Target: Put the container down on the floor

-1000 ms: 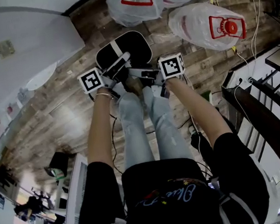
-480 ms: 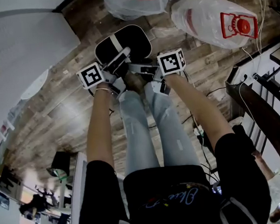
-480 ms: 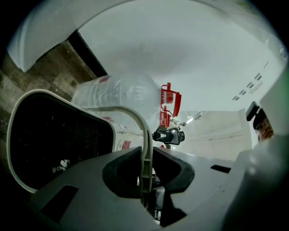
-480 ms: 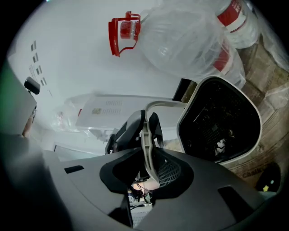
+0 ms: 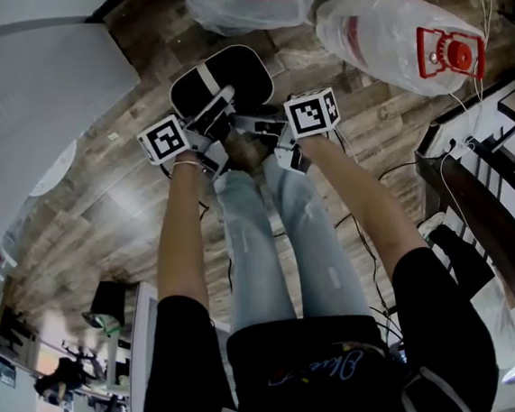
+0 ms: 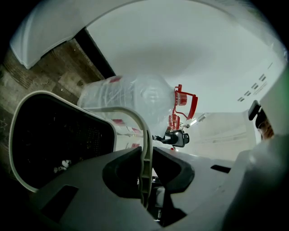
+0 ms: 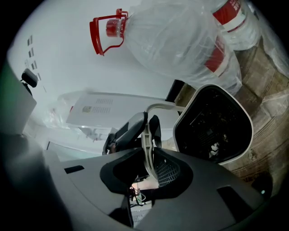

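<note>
Over the wood floor [image 5: 103, 197] the container [image 5: 240, 71] hangs ahead of the left gripper [image 6: 145, 159], clamped on its handle [image 6: 145, 135], and the right gripper [image 7: 148, 155], just closing tighter on it.

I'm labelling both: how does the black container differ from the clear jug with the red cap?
The container is black and opaque; the jug is clear with a red cap. The container is open-topped and bare; the jug is capped and bagged in clear plastic. The container is held by its handle; the jug lies sideways on the floor. Both have handles.
</note>
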The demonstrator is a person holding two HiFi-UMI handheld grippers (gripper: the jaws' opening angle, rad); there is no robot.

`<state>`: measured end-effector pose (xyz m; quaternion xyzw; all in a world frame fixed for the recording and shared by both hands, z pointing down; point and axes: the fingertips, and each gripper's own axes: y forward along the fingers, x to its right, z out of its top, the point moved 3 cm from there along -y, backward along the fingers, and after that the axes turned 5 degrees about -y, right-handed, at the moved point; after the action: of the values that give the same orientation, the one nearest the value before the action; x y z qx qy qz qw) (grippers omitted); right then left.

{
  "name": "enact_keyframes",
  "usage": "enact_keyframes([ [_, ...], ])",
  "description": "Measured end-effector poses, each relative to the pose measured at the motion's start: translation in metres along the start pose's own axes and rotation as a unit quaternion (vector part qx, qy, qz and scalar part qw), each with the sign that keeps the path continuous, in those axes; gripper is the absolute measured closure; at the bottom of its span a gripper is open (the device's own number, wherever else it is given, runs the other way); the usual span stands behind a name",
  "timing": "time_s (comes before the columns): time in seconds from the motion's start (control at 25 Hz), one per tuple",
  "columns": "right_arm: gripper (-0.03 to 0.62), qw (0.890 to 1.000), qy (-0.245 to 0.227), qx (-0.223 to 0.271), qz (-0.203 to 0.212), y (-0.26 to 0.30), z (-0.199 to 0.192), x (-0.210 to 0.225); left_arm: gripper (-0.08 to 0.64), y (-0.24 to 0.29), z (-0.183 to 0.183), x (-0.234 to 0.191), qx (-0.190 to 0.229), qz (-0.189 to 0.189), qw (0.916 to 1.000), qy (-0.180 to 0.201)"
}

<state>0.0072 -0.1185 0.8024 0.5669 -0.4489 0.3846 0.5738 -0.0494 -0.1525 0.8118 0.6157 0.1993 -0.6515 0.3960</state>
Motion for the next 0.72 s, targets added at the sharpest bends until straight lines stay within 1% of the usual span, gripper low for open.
enact_keyframes([
  [0.12, 0.523, 1.000, -0.004, -0.008, -0.009, 0.002, 0.002, 0.010, 0.503, 0.004, 0.001, -0.010, 0.005, 0.004, 1.0000, -0.006],
  [0.32, 0.523, 1.000, -0.010, -0.024, -0.017, 0.005, 0.003, 0.021, 0.503, 0.008, 0.004, -0.019, 0.011, -0.001, 0.9999, 0.002],
  [0.6, 0.523, 0.999, -0.007, -0.022, -0.030, 0.005, 0.000, 0.034, 0.503, 0.014, 0.002, -0.031, 0.014, 0.003, 0.9999, 0.004],
  [0.72, 0.523, 0.999, -0.006, -0.025, -0.033, 0.003, -0.001, 0.038, 0.503, 0.017, 0.000, -0.034, 0.014, -0.001, 0.9998, 0.012],
])
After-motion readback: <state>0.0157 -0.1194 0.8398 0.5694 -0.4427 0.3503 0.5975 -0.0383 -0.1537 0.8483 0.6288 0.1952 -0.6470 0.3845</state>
